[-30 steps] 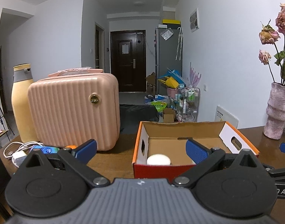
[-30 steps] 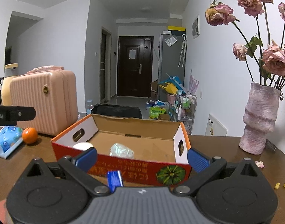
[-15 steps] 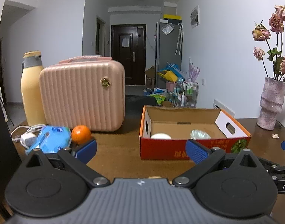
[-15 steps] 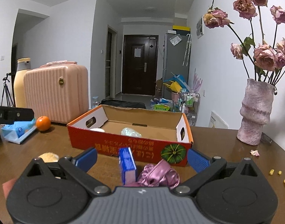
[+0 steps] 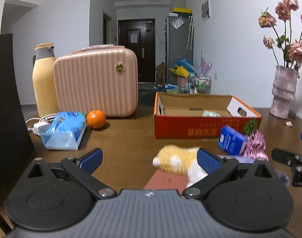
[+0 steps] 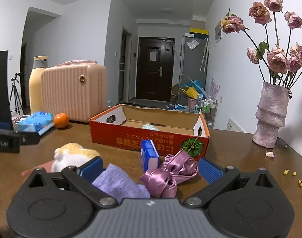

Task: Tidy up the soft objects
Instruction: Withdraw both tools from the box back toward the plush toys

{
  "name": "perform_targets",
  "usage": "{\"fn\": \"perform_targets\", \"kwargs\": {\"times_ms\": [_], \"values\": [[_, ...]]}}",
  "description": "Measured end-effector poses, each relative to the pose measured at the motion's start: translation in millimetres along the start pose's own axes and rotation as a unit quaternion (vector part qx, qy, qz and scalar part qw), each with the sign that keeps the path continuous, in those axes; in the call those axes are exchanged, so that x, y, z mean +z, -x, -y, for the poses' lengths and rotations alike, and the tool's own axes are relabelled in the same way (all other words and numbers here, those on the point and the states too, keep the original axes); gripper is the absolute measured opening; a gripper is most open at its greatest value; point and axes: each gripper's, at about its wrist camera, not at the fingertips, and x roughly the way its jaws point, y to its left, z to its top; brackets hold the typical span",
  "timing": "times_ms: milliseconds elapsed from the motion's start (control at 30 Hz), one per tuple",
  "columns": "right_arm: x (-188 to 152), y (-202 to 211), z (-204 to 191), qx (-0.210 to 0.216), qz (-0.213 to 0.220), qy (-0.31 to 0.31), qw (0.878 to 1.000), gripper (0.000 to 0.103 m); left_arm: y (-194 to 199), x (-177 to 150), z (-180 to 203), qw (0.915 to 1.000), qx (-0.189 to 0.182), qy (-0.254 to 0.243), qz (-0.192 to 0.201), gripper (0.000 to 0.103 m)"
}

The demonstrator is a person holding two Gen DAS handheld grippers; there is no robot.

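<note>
So we're at the "pick the next thing" stage, I'd say. Both grippers hang low over the counter (image 5: 127,138) with their jaws spread wide and nothing between them. The left gripper (image 5: 149,156) looks onto the plush (image 5: 176,159), an orange-and-white fuzzy toy lying just ahead of it, right against its right-hand pad and partly on a pinkish card (image 5: 164,181). The right gripper (image 6: 150,165) sits over a lilac cloth (image 6: 119,180) and a shiny pink ribbon (image 6: 170,171), with a small blue pack (image 6: 150,155) standing just behind them.

The box (image 6: 149,138), red cardboard and open on top, sits right behind all that, near the middle of the counter. A pale crinkly bundle (image 6: 150,127) is already in it, so the job looks started but far from finished: plush, cloth and ribbon are all outside the box.

Next move, my guess: the left gripper needs to shift a bit to its right so the plush is centred between the pads, then drop and squeeze. Fuzzy stuff compresses a lot, so a deep bite beats a tip pinch. On the right side, the ribbon and the cloth lie touching, possibly overlapped, so a sloppy grab could drag both or knock the pack over.

The suitcase (image 5: 95,83), orange (image 5: 96,119) and tissues (image 5: 64,130) sit well off to the left and don't seem part of this round.
</note>
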Motion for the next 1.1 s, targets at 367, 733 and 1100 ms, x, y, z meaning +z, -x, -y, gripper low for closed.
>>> {"fn": "perform_targets", "kwargs": {"times_ms": [367,733,1100], "values": [[-9,8,-8,0.006,-0.003,0.004,1.000,0.103,9,-18,-3,0.9996,-0.017,-0.002,-0.024,0.103],[-15,27,-28,0.024,0.005,0.012,1.000,0.103,12,-25,-4,0.9986,-0.034,-0.017,-0.037,0.103],[-25,41,-65,0.063,0.001,0.037,0.997,0.078,14,-35,-18,0.9976,-0.038,-0.033,-0.048,0.103]]}}
